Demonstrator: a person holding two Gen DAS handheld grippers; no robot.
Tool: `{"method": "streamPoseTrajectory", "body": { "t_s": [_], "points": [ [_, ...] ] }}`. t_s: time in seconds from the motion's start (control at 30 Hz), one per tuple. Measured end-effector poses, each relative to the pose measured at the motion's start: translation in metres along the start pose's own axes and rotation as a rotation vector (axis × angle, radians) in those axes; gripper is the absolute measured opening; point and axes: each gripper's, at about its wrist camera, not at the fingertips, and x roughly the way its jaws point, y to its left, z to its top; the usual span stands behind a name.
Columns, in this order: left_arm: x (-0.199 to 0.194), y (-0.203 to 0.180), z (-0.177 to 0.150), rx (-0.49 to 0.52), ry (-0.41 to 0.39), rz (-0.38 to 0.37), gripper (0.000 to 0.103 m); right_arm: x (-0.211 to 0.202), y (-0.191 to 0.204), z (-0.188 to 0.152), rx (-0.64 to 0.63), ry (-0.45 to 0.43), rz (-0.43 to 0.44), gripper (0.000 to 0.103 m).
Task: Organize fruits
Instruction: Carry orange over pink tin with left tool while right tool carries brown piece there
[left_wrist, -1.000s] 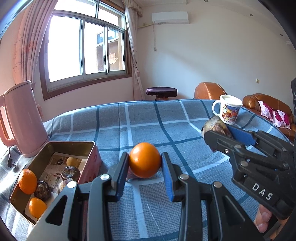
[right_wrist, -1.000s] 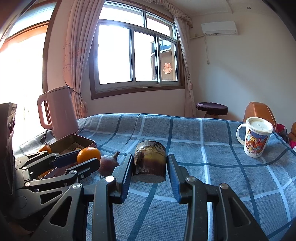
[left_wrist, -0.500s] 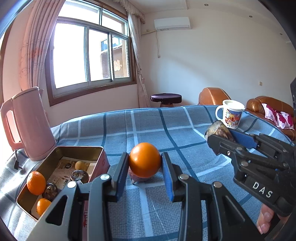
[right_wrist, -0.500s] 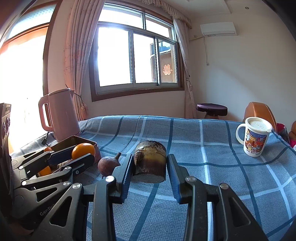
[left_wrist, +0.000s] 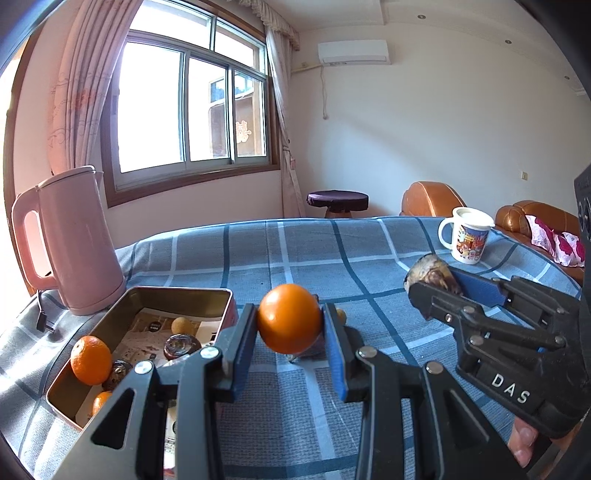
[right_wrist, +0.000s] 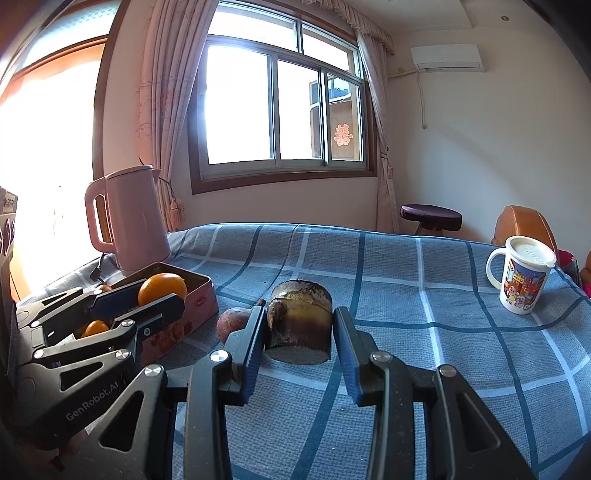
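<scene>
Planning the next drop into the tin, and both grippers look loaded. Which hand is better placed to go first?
Left, probably. The left gripper holds an orange right beside the open tin. The right gripper, clamping a brown stump-like piece, sits farther from it.

A blue checked tablecloth (left_wrist: 332, 258) carries a pink kettle (left_wrist: 74, 240) and open tin (left_wrist: 147, 295) left of the left gripper (left_wrist: 290, 332), a mug (left_wrist: 467, 236) far right.
</scene>
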Motion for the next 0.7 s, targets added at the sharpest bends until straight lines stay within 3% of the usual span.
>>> {"method": "streamPoseTrajectory", "body": {
  "t_s": [0.7],
  "points": [
    [-0.006,0.056,0.002,-0.062,0.009,0.071,0.037,0.021,0.058,0.016,-0.093,0.028,0.078,0.039]
  ]
}}
